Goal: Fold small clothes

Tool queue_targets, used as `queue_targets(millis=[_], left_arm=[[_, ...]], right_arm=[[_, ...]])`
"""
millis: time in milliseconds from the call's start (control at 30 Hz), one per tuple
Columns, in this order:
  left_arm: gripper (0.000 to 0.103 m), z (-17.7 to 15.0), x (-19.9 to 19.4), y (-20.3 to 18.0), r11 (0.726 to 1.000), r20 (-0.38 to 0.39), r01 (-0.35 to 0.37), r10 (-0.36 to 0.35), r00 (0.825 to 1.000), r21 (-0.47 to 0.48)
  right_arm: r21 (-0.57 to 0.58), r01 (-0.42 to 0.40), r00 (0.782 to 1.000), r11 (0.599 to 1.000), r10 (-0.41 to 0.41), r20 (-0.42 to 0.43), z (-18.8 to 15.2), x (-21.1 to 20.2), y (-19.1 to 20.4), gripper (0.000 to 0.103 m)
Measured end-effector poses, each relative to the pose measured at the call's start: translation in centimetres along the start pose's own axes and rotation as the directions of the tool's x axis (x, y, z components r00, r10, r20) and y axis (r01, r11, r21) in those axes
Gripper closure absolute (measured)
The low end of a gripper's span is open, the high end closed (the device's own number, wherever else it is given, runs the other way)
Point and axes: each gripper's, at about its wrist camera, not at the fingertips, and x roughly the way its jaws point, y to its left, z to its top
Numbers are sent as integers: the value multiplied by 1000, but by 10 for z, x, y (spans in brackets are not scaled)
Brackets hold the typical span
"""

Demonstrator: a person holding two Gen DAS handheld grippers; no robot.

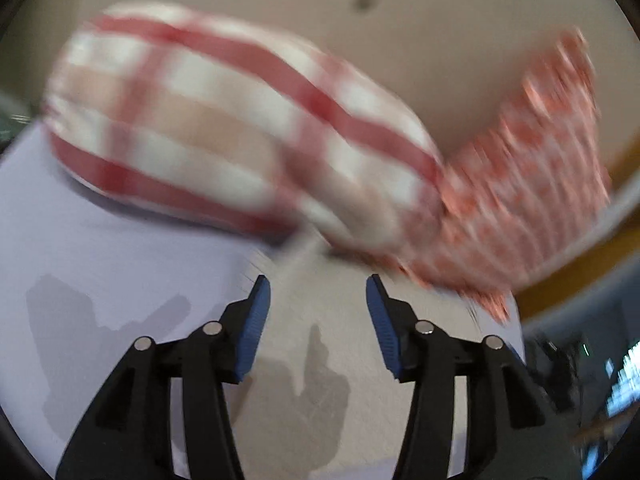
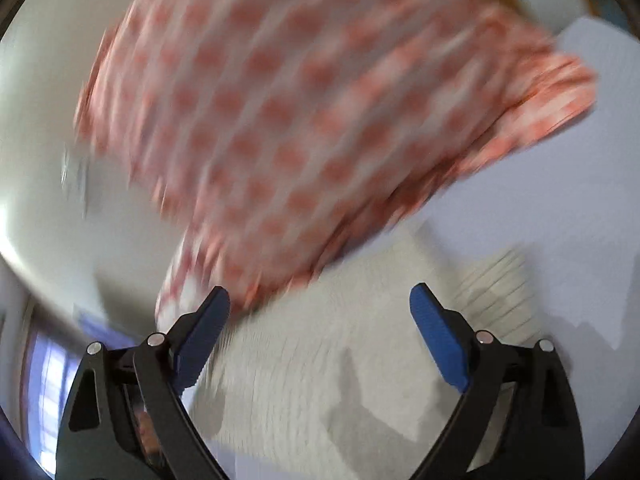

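A white ribbed cloth (image 1: pixel 316 360) lies flat on the pale lavender surface, right under my left gripper (image 1: pixel 318 292), which is open and empty just above it. The same white cloth (image 2: pixel 320 372) lies under my right gripper (image 2: pixel 320 300), also open and empty. Behind it lies an orange-and-white checked garment (image 2: pixel 300 120), also in the left wrist view (image 1: pixel 520 184) on the right. A red-and-white plaid bundle (image 1: pixel 224 120) lies to the left of it. Both views are motion-blurred.
The lavender surface (image 1: pixel 100 248) spreads left and front. A beige wall (image 1: pixel 460 40) rises behind the clothes. The table's edge (image 1: pixel 616 208) runs at the right, with a dim room beyond it.
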Motion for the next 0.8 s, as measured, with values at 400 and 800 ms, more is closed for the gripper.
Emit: queue_targets(millis=[400,800], left_arm=[[44,-39,37,5,998,-139,-52,56,989,30],[35,-114,-72,62,988,-97,-103,91,991,-119]], right_arm=[[-218,212,969,953,-234,-79,-40,23,23,14],[-613,387,868,689,-497,-10,-113,90,82,12]])
